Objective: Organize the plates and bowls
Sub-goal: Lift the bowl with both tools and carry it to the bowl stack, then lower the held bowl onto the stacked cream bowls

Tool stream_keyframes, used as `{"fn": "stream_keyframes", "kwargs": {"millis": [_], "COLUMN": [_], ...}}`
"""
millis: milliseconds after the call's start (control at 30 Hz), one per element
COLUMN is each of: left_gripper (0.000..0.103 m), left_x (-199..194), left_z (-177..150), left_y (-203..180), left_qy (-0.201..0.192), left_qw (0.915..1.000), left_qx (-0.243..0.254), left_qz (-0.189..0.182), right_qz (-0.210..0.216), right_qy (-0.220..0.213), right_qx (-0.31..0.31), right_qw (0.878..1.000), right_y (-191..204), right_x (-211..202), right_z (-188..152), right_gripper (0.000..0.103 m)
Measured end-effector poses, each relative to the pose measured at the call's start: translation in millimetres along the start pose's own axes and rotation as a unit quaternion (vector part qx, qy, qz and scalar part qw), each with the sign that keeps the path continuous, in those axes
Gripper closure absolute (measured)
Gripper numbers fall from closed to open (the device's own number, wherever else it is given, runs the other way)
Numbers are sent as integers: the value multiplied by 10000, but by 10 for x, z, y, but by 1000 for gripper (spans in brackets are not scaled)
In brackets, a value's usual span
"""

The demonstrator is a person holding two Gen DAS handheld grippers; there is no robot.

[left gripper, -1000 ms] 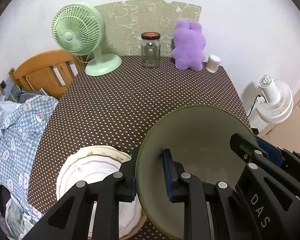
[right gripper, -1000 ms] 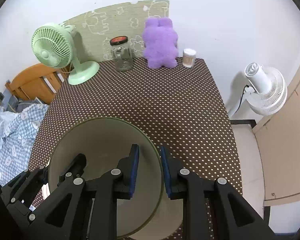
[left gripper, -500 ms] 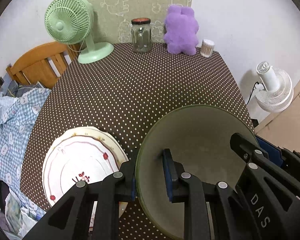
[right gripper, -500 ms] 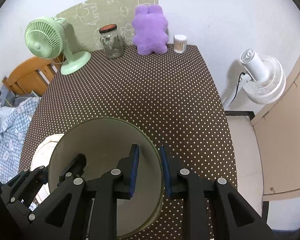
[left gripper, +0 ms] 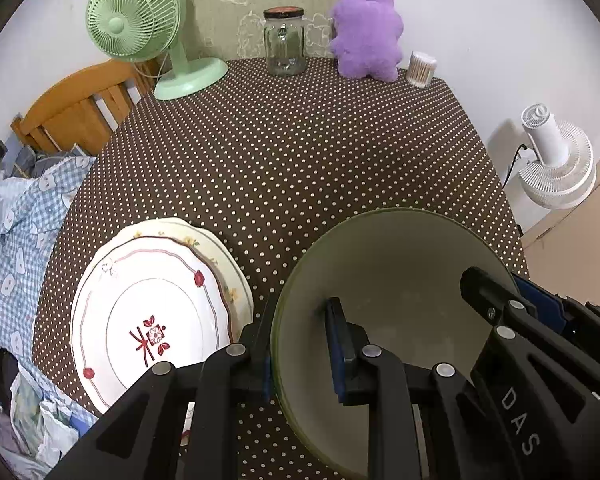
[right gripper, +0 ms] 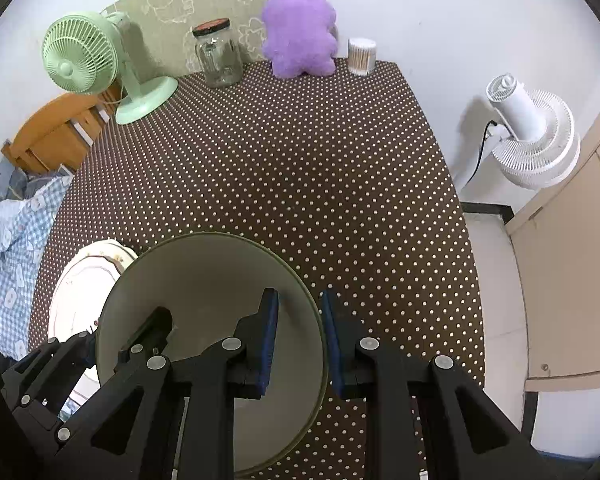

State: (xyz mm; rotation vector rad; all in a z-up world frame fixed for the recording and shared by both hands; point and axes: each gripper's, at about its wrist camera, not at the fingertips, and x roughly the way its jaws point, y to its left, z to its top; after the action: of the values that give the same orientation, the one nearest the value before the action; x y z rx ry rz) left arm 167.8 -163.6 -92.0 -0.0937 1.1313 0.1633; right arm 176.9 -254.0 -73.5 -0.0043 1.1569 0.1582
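Note:
An olive-green bowl [left gripper: 396, 264] is held above the dotted table by both grippers. My left gripper [left gripper: 300, 344] is shut on its left rim. My right gripper [right gripper: 300, 332] is shut on its right rim; the bowl also shows in the right wrist view [right gripper: 204, 280]. A stack of white plates with red flower patterns [left gripper: 148, 312] lies on the table's front left, just left of the bowl, and shows in the right wrist view [right gripper: 80, 288], partly hidden by the bowl.
A brown dotted tablecloth [left gripper: 300, 152] covers the table. At the back stand a green fan [left gripper: 140, 28], a glass jar [left gripper: 284, 40], a purple plush toy [left gripper: 368, 32] and a cotton-swab box [left gripper: 420, 64]. A white fan [left gripper: 556, 160] stands on the floor at right, a wooden bed [left gripper: 76, 108] at left.
Both grippers have risen and drawn back with the bowl; the table looks farther off and more of the plate stack shows at the left.

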Motion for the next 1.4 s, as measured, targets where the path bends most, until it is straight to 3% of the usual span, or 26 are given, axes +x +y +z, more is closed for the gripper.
{"fn": "stream_keyframes", "kwargs": {"millis": [367,867,1167,1200,1267,1333,1400], "left_gripper": [84,84,63,58,49,47,38], "left_x": [116,163,158,174,201,212,235], "left_z": [-40,-85,-121,-126,-137,-142,-154], "left_y": [13,21,50,67,104,125,146], "left_qy": [234,238,193,218,233,212,193], "left_qw": [9997,9997,9991,9990,9988,9987,9985], "left_qx": [-47,-13,12,5,-7,6,39], "left_qz": [35,-24,-377,-402,-435,-463,-517], "right_qz": [22,6,124,129,134,131,202], "right_qy": [244,307,274,284,341,352,394], "right_qx": [-46,-27,-127,-136,-99,-9,82], "right_qw": [9997,9995,9995,9994,9993,9993,9990], "right_y": [15,17,11,10,-8,-35,-66], "right_x": [161,225,226,235,269,297,336], "right_z": [-39,-92,-104,-107,-112,-128,-142], "right_gripper": [77,75,73,71,53,46,46]}}
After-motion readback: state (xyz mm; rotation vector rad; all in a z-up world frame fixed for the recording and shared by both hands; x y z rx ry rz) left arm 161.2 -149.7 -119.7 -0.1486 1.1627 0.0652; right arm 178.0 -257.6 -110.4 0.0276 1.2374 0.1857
